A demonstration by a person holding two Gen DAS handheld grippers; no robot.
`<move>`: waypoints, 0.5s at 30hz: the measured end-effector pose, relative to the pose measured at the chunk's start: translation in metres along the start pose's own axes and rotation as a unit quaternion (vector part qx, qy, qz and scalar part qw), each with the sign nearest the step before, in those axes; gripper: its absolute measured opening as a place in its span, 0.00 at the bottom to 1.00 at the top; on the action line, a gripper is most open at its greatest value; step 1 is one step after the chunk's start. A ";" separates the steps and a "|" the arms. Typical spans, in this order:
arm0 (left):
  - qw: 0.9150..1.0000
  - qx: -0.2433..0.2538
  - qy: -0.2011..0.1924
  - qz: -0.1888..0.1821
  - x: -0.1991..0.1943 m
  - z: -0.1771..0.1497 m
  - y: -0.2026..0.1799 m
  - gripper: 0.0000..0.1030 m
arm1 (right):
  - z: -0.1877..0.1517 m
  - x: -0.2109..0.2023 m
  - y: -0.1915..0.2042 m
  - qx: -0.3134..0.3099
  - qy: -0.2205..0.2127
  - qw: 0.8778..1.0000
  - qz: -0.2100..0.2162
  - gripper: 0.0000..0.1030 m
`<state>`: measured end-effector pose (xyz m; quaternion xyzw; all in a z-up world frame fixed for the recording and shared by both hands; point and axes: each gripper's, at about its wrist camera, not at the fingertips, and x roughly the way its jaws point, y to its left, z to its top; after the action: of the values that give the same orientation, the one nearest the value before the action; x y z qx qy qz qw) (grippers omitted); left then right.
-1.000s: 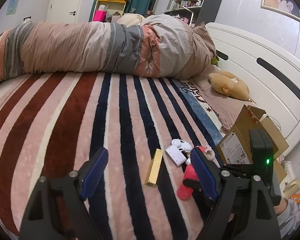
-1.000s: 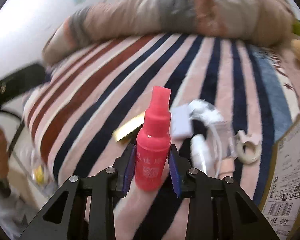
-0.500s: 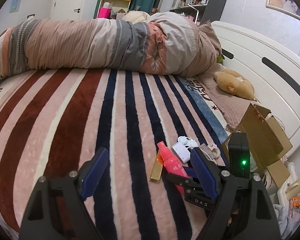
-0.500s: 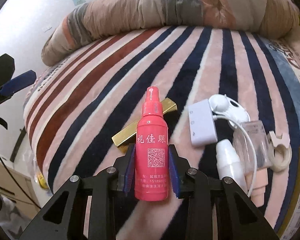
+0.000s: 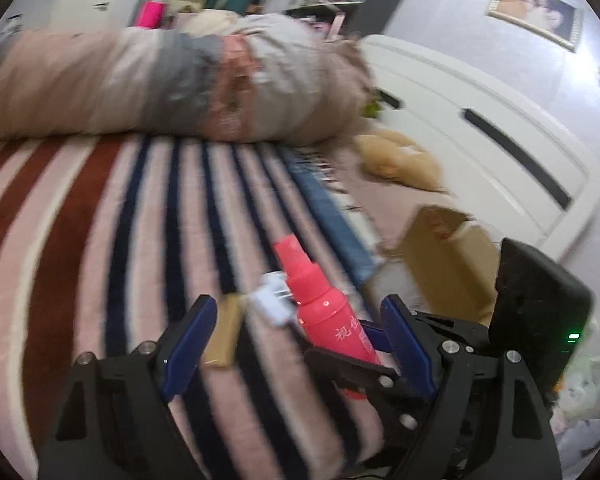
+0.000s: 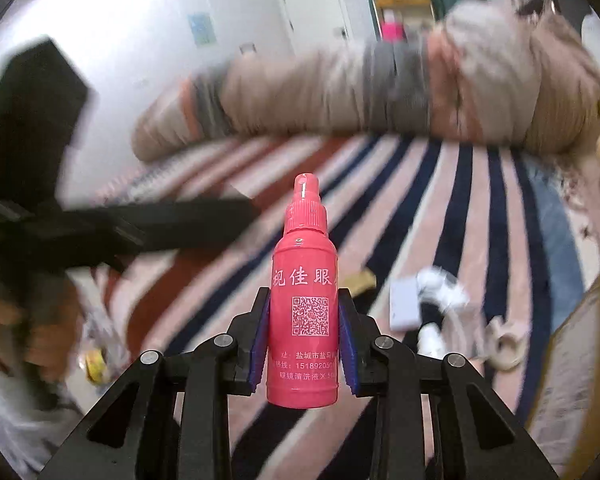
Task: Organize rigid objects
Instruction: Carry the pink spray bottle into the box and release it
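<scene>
My right gripper [image 6: 303, 340] is shut on a pink spray bottle [image 6: 303, 296] and holds it upright above the striped blanket [image 6: 440, 208]. In the left wrist view the same bottle [image 5: 324, 304] sits between my open left gripper's [image 5: 296, 340] blue pads, with the right gripper's black frame under it. A gold bar [image 5: 224, 336], a white adapter [image 5: 268, 304] and other small items lie on the blanket. In the right wrist view I see the adapter [image 6: 404, 304], a white cable [image 6: 444, 284] and a beige ring [image 6: 504, 344].
A cardboard box [image 5: 448, 256] stands at the bed's right edge and shows in the right wrist view [image 6: 580, 344]. A rolled duvet [image 5: 172, 80] lies across the far side. A plush toy [image 5: 400, 160] lies by the white headboard [image 5: 500, 128].
My right gripper has lifted the pink bottle higher and swung its view upward. The bottle now stands between my left gripper's open fingers. Both views are blurred by motion.
</scene>
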<state>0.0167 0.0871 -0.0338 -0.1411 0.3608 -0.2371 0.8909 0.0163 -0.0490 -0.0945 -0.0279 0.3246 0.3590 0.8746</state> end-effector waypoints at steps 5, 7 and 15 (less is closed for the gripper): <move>0.996 0.053 -0.005 -0.067 0.005 0.025 -0.056 0.50 | 0.009 -0.061 -0.002 -0.013 -0.058 0.998 0.000 0.26; 0.993 0.078 -0.003 -0.086 0.010 0.035 -0.083 0.33 | 0.010 -0.081 -0.009 -0.013 -0.077 0.997 -0.006 0.26; 0.979 0.180 0.017 -0.098 0.055 0.051 -0.197 0.30 | -0.002 -0.158 -0.074 0.025 -0.117 0.990 -0.070 0.26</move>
<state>0.0248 -0.1047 0.0533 -0.0090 0.3115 -0.3870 0.8678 -0.0213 -0.2007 -0.0163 0.0140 0.2259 0.2893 0.9301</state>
